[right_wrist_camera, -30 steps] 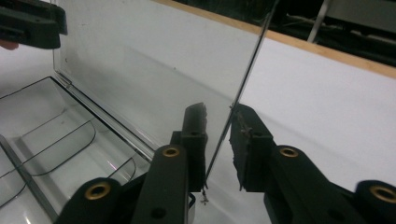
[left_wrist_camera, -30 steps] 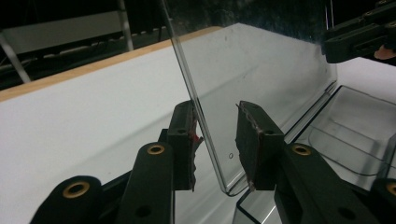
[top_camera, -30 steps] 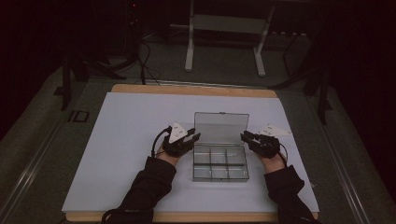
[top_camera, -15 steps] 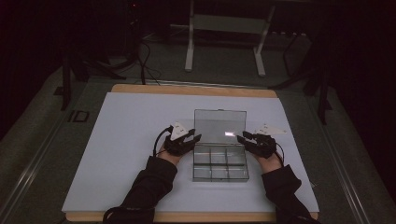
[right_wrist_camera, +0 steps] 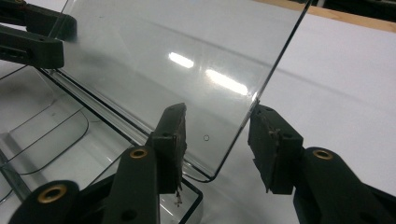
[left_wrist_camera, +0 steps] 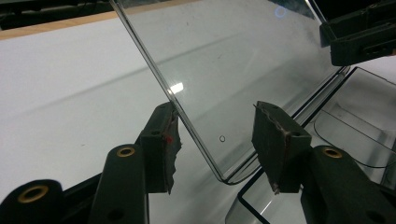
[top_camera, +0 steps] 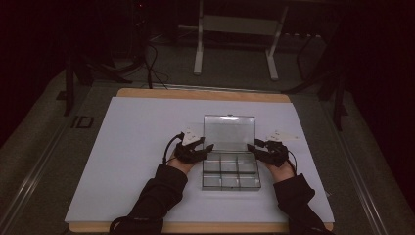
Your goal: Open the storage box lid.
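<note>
The clear box (top_camera: 230, 169) is sitting mid-counter, its lid (top_camera: 229, 132) standing up toward 12 o'clock. The left gripper (top_camera: 204, 145) and right gripper (top_camera: 255, 149) are flanking it at 9 and 3 o'clock, fingers released, straddling the lid's side edges

- White sheet (top_camera: 137, 147) lies on the table (top_camera: 195, 94); table edge shows beyond the sheet's far side.
- Compartment box (top_camera: 231, 172) sits on the sheet, near the person's side, right of centre.
- Box lid (top_camera: 229, 132) stands raised behind the compartments, hinged at the box's far edge.
- Left gripper (top_camera: 203, 147) is just left of the box, at the lid's left edge; that edge lies between its 2 jaws.
- Right gripper (top_camera: 254, 148) is just right of the box, the lid's right edge between its 2 jaws.
- Stand legs (top_camera: 198, 58) rest on the floor behind the table.
</note>
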Demonstrator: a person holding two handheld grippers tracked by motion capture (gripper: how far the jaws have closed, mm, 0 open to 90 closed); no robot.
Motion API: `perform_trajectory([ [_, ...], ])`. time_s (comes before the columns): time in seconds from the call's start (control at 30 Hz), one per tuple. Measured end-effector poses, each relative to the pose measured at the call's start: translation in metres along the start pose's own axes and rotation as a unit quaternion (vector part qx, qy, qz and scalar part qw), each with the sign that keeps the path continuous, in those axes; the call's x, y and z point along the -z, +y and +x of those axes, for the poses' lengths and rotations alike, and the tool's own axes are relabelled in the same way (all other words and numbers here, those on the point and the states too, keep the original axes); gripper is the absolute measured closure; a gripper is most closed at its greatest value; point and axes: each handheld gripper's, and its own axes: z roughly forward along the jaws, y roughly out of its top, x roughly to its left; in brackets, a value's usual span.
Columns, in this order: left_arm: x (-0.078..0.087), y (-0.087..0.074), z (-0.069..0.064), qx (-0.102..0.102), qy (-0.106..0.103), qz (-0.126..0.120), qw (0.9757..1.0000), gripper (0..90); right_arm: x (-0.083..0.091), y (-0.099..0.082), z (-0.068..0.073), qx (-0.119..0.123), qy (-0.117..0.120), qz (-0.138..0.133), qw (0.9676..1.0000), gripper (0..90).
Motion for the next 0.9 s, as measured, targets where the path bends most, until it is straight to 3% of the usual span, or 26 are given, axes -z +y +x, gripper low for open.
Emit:
perform_trajectory([
  [0.23,-0.0010,0.0039,-0.0013,0.014,0.007,0.016,0.9997,51.1,-0.0014,-0.0003,-0.0011,-0.014,0.007,0.006,0.9999,54.7],
  [0.53,-0.0037,0.0032,0.0020,0.048,-0.006,0.020,0.9986,49.9,-0.0025,0.0003,-0.0033,-0.040,0.014,0.016,0.9990,53.7],
  [0.67,-0.0045,0.0041,0.0016,0.056,-0.001,0.026,0.9981,48.2,-0.0028,0.0005,-0.0035,-0.043,0.012,0.018,0.9988,53.1],
  [0.77,-0.0063,0.0032,0.0048,0.083,-0.009,0.030,0.9961,46.2,-0.0024,-0.0004,-0.0032,-0.034,0.005,0.016,0.9993,55.0],
  [0.9,-0.0064,0.0026,0.0054,0.085,-0.011,0.029,0.9959,46.2,-0.0024,-0.0004,-0.0029,-0.034,0.004,0.017,0.9993,55.1],
])
